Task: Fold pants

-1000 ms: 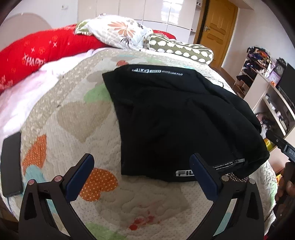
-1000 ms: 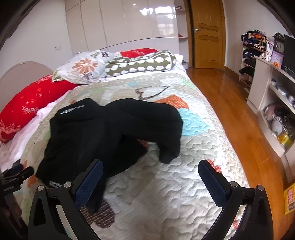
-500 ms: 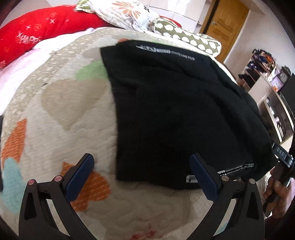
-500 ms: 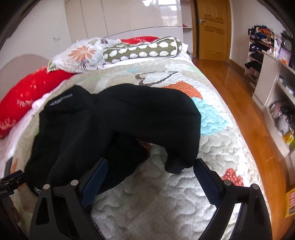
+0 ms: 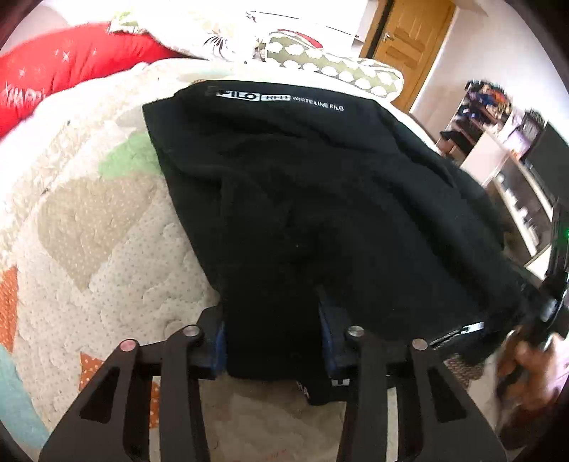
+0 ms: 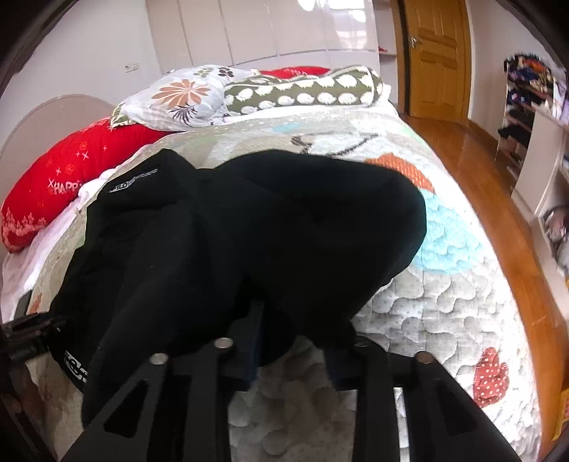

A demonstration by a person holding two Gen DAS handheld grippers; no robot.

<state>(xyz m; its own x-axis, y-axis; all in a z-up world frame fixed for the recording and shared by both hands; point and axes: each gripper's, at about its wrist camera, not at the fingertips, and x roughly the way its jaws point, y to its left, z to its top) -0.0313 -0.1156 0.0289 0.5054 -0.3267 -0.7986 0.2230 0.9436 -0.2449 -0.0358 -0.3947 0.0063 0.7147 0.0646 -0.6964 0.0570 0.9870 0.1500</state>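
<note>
bright daylight, glossy glare on wardrobe doors [image 6: 284, 32], blurred fisheye edges.

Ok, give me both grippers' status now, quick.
Left gripper: shut on the black pants, near edge.
Right gripper: closed on the pants' bunched fabric, though the fingertips are mostly hidden by cloth.

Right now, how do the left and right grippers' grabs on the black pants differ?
The left gripper clamps a flat edge of the black pants near the white logo print; the right gripper has a bunched, rounded fold. Left's blue pads show beside the cloth; right's are mostly buried under it. Both are shut on the pants, low over the quilt.
</note>
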